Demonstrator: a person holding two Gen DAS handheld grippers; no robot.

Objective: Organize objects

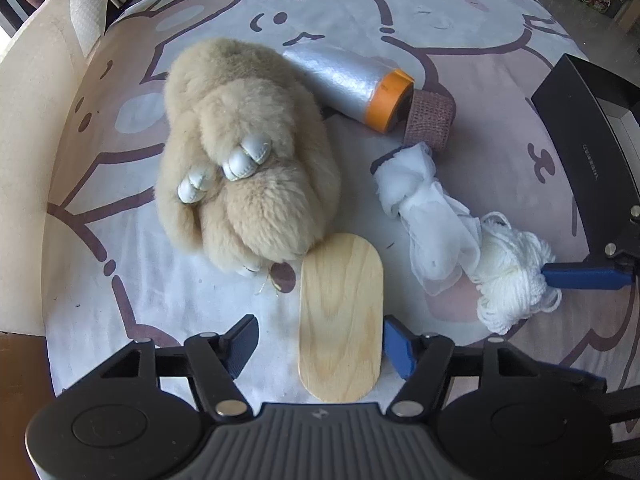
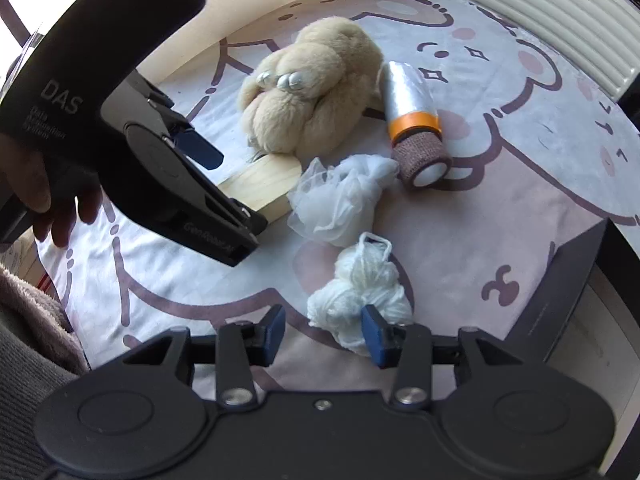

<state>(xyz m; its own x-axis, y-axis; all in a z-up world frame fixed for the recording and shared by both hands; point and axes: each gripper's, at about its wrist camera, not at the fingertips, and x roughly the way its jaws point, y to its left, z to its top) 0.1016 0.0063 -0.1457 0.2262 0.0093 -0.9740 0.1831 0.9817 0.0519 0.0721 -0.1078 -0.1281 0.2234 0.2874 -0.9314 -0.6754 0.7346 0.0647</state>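
A light wooden oval board (image 1: 340, 320) lies flat on the cartoon-print cloth between the jaws of my left gripper (image 1: 320, 340), which is open; its right finger touches the board's edge. The board also shows in the right wrist view (image 2: 264, 184). A beige plush toy (image 1: 244, 156) (image 2: 312, 96) lies just beyond it. My right gripper (image 2: 324, 332) is open, straddling a white yarn bundle (image 2: 360, 300) (image 1: 516, 272). A white mesh cloth (image 1: 428, 216) (image 2: 344, 196), a silver film roll with an orange end (image 1: 352, 84) (image 2: 408, 96) and a brown bandage roll (image 1: 430, 120) (image 2: 424, 156) lie nearby.
A black box (image 1: 588, 152) (image 2: 568, 288) stands at the right edge of the cloth. A cream cushion (image 1: 28, 128) with a paper towel (image 1: 88, 8) borders the left. A white ribbed object (image 2: 528, 12) lies at the far right.
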